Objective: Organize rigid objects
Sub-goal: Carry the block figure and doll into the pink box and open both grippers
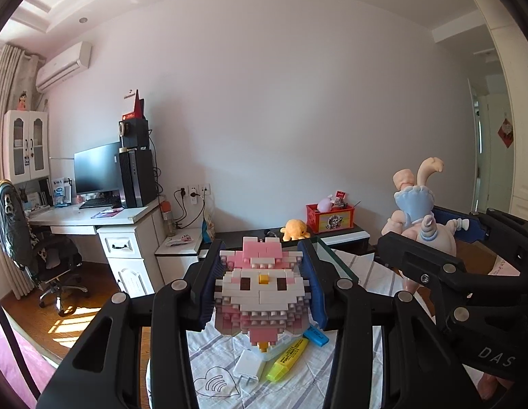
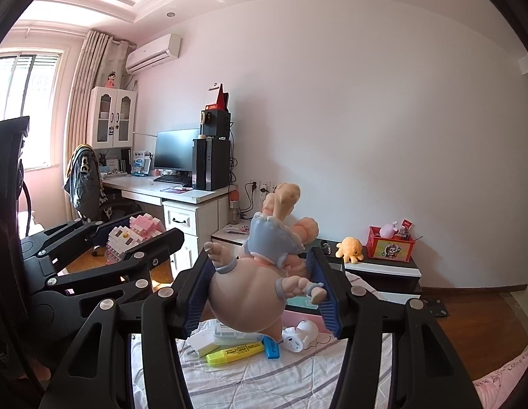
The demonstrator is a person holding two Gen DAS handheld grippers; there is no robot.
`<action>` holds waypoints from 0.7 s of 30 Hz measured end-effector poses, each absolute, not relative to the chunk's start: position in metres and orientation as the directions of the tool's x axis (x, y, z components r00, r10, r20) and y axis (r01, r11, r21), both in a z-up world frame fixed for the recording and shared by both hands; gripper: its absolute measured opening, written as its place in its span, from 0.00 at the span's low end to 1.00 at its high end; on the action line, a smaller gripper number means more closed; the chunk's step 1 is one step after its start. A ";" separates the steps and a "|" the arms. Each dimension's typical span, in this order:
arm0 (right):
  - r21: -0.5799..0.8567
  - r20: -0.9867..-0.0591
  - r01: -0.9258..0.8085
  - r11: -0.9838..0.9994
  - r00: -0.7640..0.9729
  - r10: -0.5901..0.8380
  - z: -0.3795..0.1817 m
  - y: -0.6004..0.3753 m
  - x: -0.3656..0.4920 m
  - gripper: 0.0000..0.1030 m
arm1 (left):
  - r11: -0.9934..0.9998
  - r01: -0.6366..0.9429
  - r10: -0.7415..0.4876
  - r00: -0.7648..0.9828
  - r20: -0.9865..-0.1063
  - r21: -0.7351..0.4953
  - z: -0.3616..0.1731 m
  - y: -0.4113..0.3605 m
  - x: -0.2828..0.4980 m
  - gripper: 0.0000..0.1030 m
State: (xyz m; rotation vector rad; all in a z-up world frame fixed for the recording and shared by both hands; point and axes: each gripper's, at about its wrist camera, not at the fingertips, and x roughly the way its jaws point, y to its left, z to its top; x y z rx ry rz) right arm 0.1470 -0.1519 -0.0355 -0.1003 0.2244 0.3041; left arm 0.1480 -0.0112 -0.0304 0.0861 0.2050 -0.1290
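My left gripper (image 1: 262, 289) is shut on a pink and white brick-built cat figure (image 1: 260, 293), held in the air above the cloth-covered table (image 1: 298, 385). It also shows in the right wrist view (image 2: 127, 238). My right gripper (image 2: 264, 293) is shut on a peach doll figure with a blue dress (image 2: 260, 283), held upside down, legs up. The doll also shows at the right of the left wrist view (image 1: 420, 218). Below on the cloth lie a yellow highlighter (image 2: 235, 352), a blue highlighter (image 2: 271, 347), a white charger (image 1: 248, 364) and a small white toy (image 2: 299, 335).
A black low cabinet (image 2: 383, 269) behind the table carries a yellow octopus plush (image 2: 349, 248) and a red box of small items (image 2: 390, 243). A white desk with monitor and computer tower (image 2: 209, 163) stands at the left. An office chair (image 1: 32, 248) is by the desk.
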 end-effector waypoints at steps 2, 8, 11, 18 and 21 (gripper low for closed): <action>-0.060 -0.250 -0.316 0.947 0.923 0.292 -0.035 -0.153 0.166 0.55 | 0.987 0.140 -0.118 0.967 -0.225 0.081 -0.033 -0.014 0.168 0.43; -0.056 -0.319 -0.331 0.942 0.900 0.298 -0.044 -0.158 0.242 0.55 | 0.979 0.191 -0.158 0.929 -0.336 0.067 -0.043 -0.024 0.253 0.43; -0.058 -0.360 -0.331 0.942 0.887 0.290 -0.053 -0.160 0.285 0.55 | 0.977 0.204 -0.164 0.904 -0.394 0.060 -0.052 -0.030 0.303 0.43; -0.029 -0.500 -0.329 0.944 0.822 0.271 -0.099 -0.166 0.383 0.55 | 0.975 0.213 -0.144 0.821 -0.553 0.062 -0.096 -0.040 0.414 0.43; 0.003 -0.568 -0.326 0.946 0.778 0.270 -0.126 -0.168 0.417 0.55 | 0.976 0.209 -0.123 0.775 -0.620 0.067 -0.123 -0.039 0.452 0.43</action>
